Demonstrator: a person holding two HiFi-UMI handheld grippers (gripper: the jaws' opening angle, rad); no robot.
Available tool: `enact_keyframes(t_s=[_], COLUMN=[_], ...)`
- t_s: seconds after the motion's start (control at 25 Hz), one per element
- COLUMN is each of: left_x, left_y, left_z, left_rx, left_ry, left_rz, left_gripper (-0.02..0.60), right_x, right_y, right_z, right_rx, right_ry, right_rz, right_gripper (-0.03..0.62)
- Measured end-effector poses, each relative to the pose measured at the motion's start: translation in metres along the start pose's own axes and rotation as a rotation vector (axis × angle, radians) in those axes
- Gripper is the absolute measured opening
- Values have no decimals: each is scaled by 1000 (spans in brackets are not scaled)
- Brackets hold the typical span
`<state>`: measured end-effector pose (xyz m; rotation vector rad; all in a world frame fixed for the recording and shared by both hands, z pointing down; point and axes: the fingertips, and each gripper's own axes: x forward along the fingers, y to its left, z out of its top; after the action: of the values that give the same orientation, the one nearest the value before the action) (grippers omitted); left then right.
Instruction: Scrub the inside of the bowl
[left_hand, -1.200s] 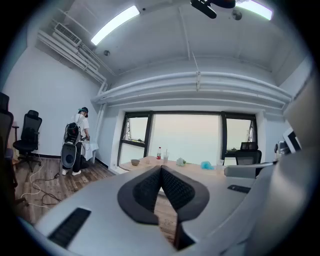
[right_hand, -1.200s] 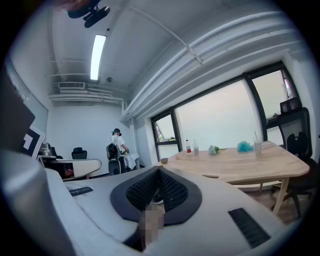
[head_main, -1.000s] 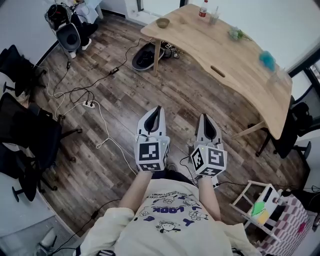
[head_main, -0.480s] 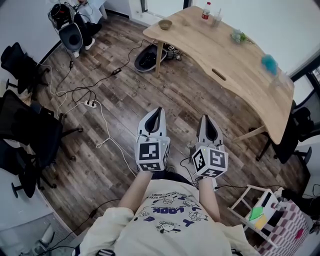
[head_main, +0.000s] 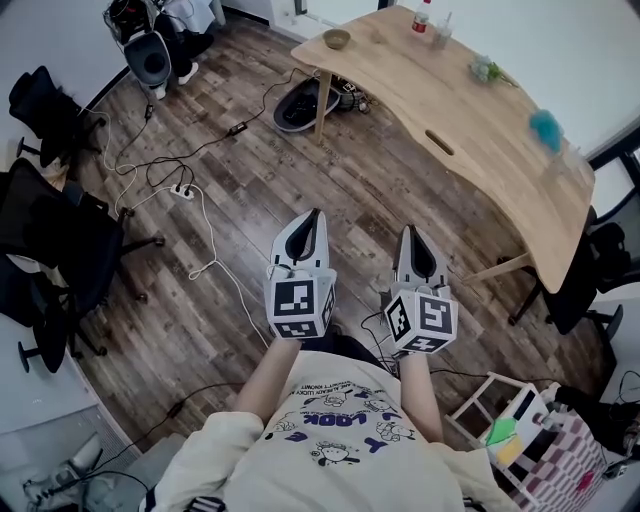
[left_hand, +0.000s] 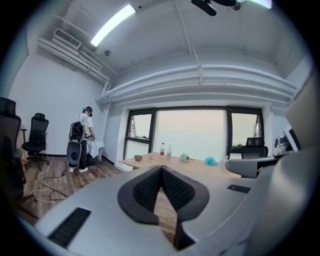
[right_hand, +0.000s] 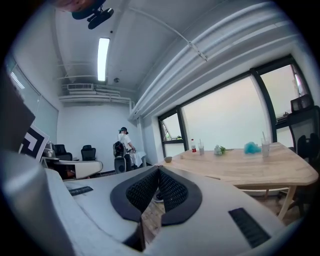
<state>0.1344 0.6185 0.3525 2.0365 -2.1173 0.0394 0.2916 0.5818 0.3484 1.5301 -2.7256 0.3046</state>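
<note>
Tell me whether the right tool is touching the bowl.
Apart. The head view shows the right tool shut over the floor, with the bowl far off on the table.

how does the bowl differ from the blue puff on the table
The bowl is tan, smooth and open-topped; the blue puff is turquoise and fluffy. In the head view, the bowl sits at the left end of the table, while the blue puff lies towards its right end. Both rest on the wooden table, untouched, far from the shut left claw and right claw.
</note>
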Motion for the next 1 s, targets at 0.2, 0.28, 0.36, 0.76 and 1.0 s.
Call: enact_keyframes(t_s=[0.2, 0.28, 0.36, 0.76, 1.0], left_x=[0, 4, 13, 105, 158], left_y=[2, 6, 11, 51, 86], left_z=[-6, -8, -10, 8, 26], left_rx=[-6, -2, -8, -25, -28], left_ry=[15, 19, 25, 27, 29], left_rz=[9, 14, 17, -4, -32], left_gripper=[29, 29, 28, 29, 29], right_x=[1, 6, 14, 114, 177], right_y=[-4, -4, -6, -17, -8], right_z=[-8, -11, -12, 1, 13], right_rx=[19, 24, 32, 39, 55], right_ry=[16, 22, 24, 18, 11], right_rz=[2, -3, -9, -45, -60], right_gripper=[-5, -5, -5, -5, -5])
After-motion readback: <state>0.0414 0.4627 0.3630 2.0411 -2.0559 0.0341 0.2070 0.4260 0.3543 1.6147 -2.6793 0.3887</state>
